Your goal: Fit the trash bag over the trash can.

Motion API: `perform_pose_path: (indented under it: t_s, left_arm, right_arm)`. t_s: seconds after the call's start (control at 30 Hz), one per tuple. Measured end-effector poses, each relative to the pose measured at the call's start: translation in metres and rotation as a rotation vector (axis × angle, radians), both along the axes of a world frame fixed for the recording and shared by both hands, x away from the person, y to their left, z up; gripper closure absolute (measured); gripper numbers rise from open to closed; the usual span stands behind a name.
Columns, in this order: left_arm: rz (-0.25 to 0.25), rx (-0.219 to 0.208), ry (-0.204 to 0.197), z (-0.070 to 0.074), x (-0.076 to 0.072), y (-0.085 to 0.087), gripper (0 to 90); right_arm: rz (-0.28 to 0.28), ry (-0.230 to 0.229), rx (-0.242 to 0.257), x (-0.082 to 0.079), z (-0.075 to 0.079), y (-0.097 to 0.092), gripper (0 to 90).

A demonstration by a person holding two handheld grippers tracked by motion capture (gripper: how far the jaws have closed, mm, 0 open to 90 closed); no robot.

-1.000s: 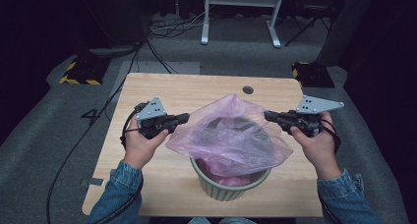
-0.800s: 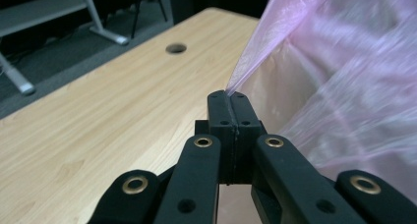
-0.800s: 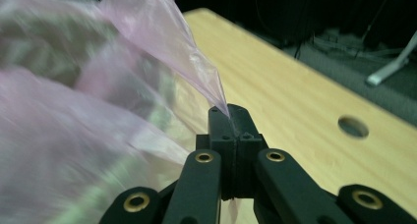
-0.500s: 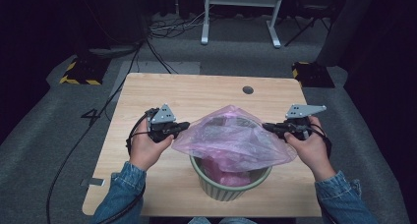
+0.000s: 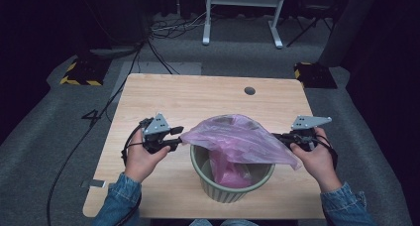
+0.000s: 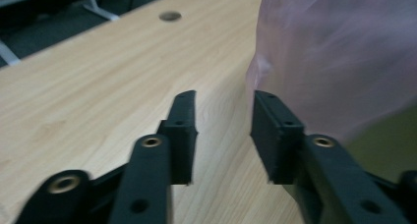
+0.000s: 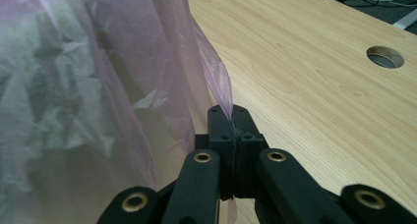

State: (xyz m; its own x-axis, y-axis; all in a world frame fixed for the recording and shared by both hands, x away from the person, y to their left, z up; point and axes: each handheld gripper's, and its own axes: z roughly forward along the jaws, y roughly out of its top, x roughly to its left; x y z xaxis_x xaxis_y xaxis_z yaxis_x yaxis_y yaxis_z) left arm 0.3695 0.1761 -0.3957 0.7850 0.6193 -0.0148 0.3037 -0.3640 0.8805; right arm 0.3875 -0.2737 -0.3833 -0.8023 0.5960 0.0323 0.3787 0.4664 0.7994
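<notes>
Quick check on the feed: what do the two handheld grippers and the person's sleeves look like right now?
Both the left gripper and the right gripper are black, each topped by a grey three-cornered plate. Their flat black jaws hang on link arms with brass-coloured pivot rings. A black cable trails from the left one. The person wears blue denim sleeves.

Left gripper (image 5: 174, 138) has just opened its jaws, nothing between them; right gripper (image 5: 278, 137) jaws stand clamped together.

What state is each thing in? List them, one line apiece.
Pink bag: draped over the bin's mouth, partly tucked inside.
Green bin: upright on the table.
Left gripper: jaws have just been opening, nothing between them.
Right gripper: jaws shut on the bag's edge.
</notes>
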Motion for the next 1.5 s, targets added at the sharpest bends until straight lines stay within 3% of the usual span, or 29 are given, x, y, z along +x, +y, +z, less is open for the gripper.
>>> perform_pose_path:
  t_s: [0.07,0.2,0.37,0.5,0.63,0.73,0.8,0.87,0.97,1.0,1.13,1.33,1.5]
  left_arm:
    - [0.026,-0.014,-0.041,0.009,-0.007,0.007,53.3]
    - [0.044,-0.051,-0.096,0.027,-0.017,0.019,48.9]
    - [-0.012,-0.1,-0.136,0.044,-0.025,0.012,44.3]
    - [-0.067,-0.105,-0.159,0.049,-0.031,-0.002,40.8]
    - [-0.094,-0.129,-0.135,0.048,-0.03,-0.009,39.0]
    - [-0.098,-0.105,-0.105,0.047,-0.027,-0.014,38.4]
    - [-0.135,-0.109,-0.08,0.046,-0.026,-0.018,44.2]
    - [-0.19,-0.104,-0.072,0.046,-0.028,-0.021,61.1]
    - [-0.195,-0.071,-0.127,0.05,-0.034,-0.022,79.3]
    - [-0.21,-0.076,-0.115,0.051,-0.035,-0.02,88.5]
    - [-0.209,-0.075,-0.128,0.047,-0.043,-0.012,90.0]
    - [-0.241,-0.151,-0.119,0.033,-0.064,0.003,90.0]
    - [-0.273,-0.122,-0.105,0.022,-0.078,0.005,90.0]
  right_arm:
    - [-0.006,-0.003,0.004,-0.002,0.001,-0.003,89.0]
    - [-0.009,0.001,0.005,-0.002,0.001,-0.005,87.4]
    - [-0.006,0.009,0.005,0.001,-0.003,-0.002,87.4]
    - [-0.004,0.008,0.005,0.002,-0.002,0.0,87.4]
    - [-0.003,-0.01,0.006,0.001,0.001,0.001,87.5]
    - [-0.004,-0.018,0.007,0.0,0.004,0.003,87.5]
    - [0.0,-0.023,0.006,0.0,0.004,0.004,87.7]
    - [0.002,-0.024,0.006,0.0,0.004,0.005,88.0]
    - [0.0,-0.02,0.006,0.0,0.002,0.005,88.9]
    - [0.001,-0.018,0.006,0.0,0.002,0.004,89.1]
    - [-0.002,-0.006,0.003,0.001,-0.002,0.001,90.0]
    - [-0.009,0.022,0.008,0.001,-0.013,-0.004,90.0]
    - [-0.012,0.05,0.001,0.0,-0.025,-0.005,90.0]
